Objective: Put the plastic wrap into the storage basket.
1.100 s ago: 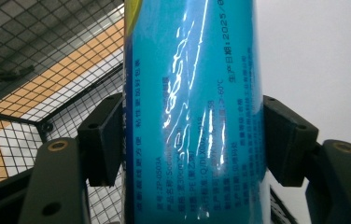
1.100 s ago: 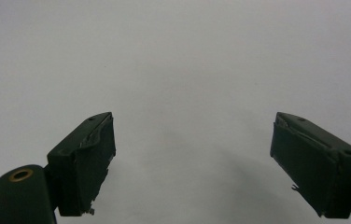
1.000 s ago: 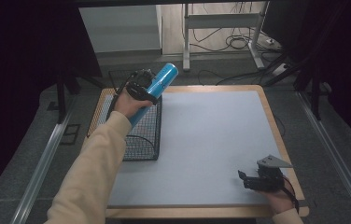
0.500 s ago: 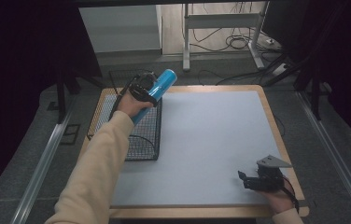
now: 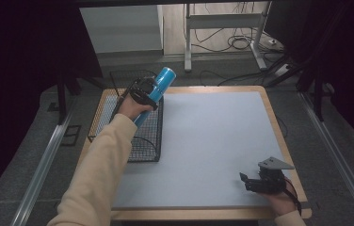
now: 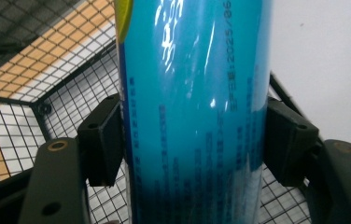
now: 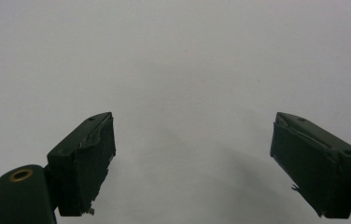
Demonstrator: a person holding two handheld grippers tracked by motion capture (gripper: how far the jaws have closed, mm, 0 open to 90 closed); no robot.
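The left gripper (image 5: 143,90) sits in the upper left of the high view, above the wire basket (image 5: 137,146), and is clamped on a blue tube (image 5: 155,92). The tube is tilted, its upper end pointing toward the upper centre of the frame and its lower end angled down into the basket's open top. In the left gripper view the tube (image 6: 194,112) runs top to bottom through the frame, with both black jaws pressed flat against its sides; the wire mesh (image 6: 19,121) lies behind and below it, and the grey mat shows at upper right.

The right gripper (image 5: 263,181) rests at the lower right of the high view, near the table's (image 5: 271,96) front edge, well apart from the basket. In the right gripper view its jaws stand wide apart with nothing between them, and the plain grey mat (image 7: 173,60) lies beyond.

Points of concern, as judgement:
- The tube's wrap is glossy, and the jaws hold it on a narrow band across its width. The tilt leaves a long portion hanging past the jaws, so it could slide or pivot in the grip.
- The basket is light wire. If the lower end of the tube catches the rim or the mesh, the basket could shift or tip.
- Released at this tilt, the tube could strike the rim and roll onto the mat rather than settle inside.
- The right gripper is too far off to steady either the basket or the tube.
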